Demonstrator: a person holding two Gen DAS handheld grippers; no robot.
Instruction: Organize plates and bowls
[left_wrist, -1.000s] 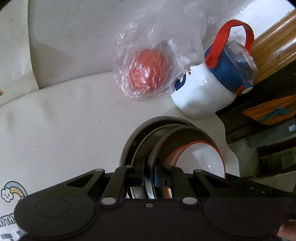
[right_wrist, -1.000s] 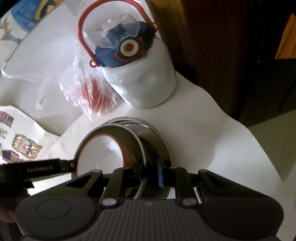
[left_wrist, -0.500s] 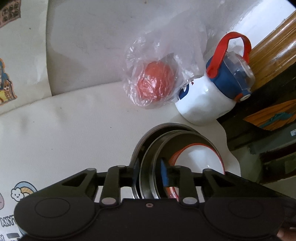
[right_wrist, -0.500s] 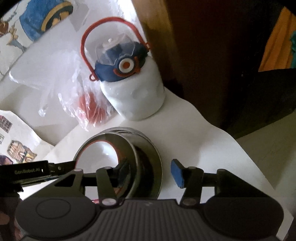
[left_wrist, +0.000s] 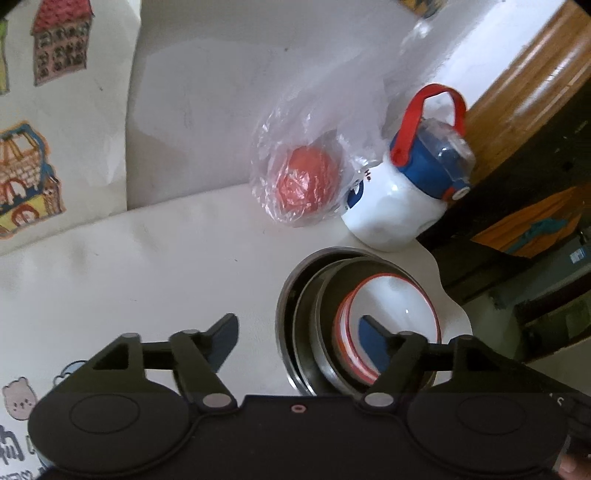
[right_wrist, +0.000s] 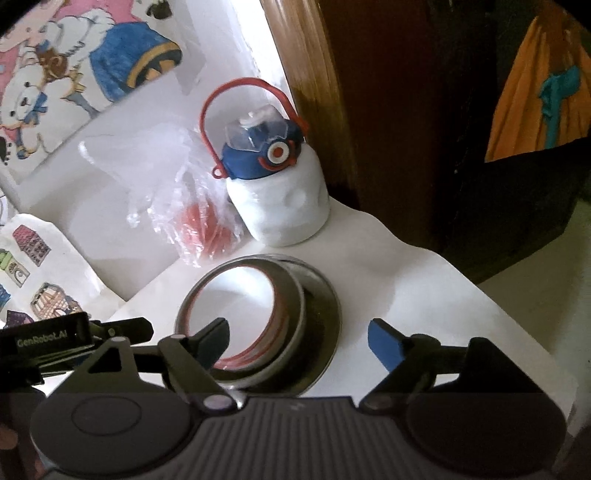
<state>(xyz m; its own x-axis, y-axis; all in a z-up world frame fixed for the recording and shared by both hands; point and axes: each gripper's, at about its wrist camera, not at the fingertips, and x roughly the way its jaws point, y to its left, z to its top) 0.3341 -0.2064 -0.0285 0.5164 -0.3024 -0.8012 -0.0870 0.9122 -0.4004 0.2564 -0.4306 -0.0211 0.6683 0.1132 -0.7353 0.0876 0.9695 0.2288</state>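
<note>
On white tabletop (left_wrist: 155, 266): nested steel plates (left_wrist: 295, 317) holding white red-rimmed bowl (left_wrist: 391, 310). Behind, touching: bagged red ball (left_wrist: 306, 181), white water bottle (left_wrist: 395, 206). Left gripper (left_wrist: 299, 332), right gripper (right_wrist: 295, 336) spread wide, grasping nothing.

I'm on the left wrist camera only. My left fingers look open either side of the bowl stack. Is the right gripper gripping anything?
Observer: No. The right gripper is open and holds nothing.
Operator: Where does it sit against the stack?
Observer: Its dark left finger shows in front of the white bowl. I cannot tell if they touch.
Operator: And the other finger?
Observer: The blue-padded finger is off the right side of the stack, with bare tabletop between them.
</note>
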